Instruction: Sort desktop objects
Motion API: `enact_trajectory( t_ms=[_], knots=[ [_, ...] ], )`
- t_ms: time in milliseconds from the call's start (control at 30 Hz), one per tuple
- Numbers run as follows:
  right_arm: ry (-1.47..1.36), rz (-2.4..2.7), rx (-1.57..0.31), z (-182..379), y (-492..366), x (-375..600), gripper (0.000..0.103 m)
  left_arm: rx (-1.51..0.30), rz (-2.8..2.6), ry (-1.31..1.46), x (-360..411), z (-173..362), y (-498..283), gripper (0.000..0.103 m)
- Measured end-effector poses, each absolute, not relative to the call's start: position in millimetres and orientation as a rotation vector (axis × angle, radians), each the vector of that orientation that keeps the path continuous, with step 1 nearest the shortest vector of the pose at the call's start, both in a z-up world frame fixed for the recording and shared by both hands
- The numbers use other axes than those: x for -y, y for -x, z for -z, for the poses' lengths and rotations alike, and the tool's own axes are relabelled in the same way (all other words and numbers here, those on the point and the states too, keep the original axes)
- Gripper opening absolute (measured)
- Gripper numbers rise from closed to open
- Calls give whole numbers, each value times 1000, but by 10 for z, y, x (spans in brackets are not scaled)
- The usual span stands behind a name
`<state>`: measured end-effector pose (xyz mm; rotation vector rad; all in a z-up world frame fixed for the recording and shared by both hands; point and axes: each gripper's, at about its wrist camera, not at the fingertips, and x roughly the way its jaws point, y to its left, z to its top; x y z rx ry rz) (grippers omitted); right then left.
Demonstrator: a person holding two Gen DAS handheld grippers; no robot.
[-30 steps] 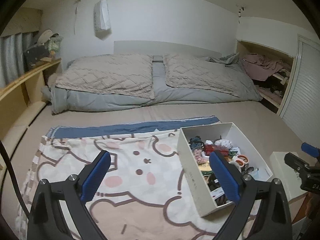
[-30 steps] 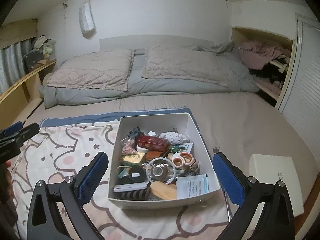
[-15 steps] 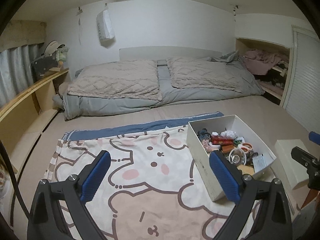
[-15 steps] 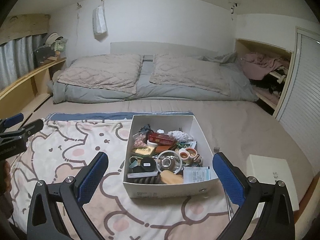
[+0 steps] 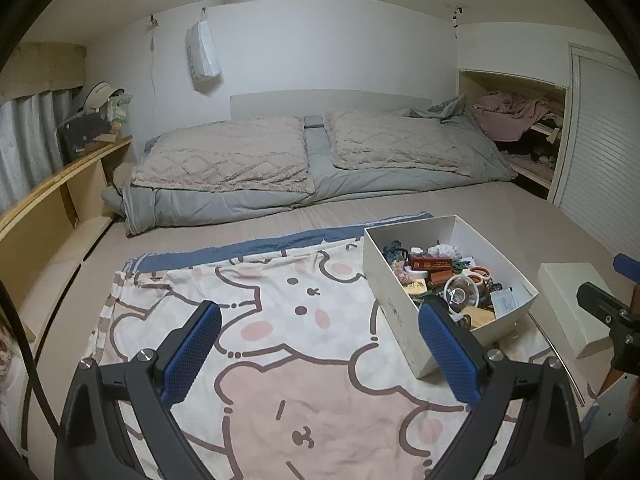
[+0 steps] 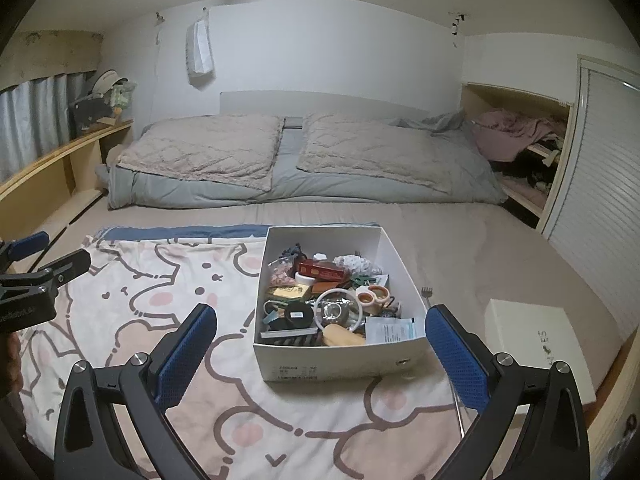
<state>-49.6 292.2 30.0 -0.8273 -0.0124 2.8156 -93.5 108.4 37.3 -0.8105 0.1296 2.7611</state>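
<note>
A white cardboard box (image 6: pixel 336 362) (image 5: pixel 394 292) sits on a cartoon-print blanket (image 6: pixel 132 296) (image 5: pixel 280 320) spread on a bed. It holds several small items: a red packet (image 6: pixel 322 270), a round white ring (image 6: pixel 338 312), a black round tin (image 6: pixel 298 316), a paper sachet (image 6: pixel 390 330). My right gripper (image 6: pixel 320 350) hovers open just in front of the box, nothing between its blue pads. My left gripper (image 5: pixel 316 354) hangs open over the blanket, left of the box, also empty. Each gripper shows at the edge of the other's view.
A white box lid (image 6: pixel 536 340) (image 5: pixel 572 304) lies right of the box by the bed's edge. A metal fork (image 6: pixel 427 294) rests on the sheet beside the box. Pillows and a grey duvet (image 6: pixel 320 160) lie at the head. Wooden shelves stand on both sides.
Both grippers have pulled back and risen, so the box and blanket look smaller and farther off. Both stay open and empty.
</note>
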Motion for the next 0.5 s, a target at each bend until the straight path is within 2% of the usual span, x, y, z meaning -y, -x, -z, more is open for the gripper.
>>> enact_trajectory(
  t_ms=[500],
  knots=[
    [807, -2828, -6, -248, 330, -2883, 103, -146, -2715, 824, -1109, -316, 812, 100]
  ],
)
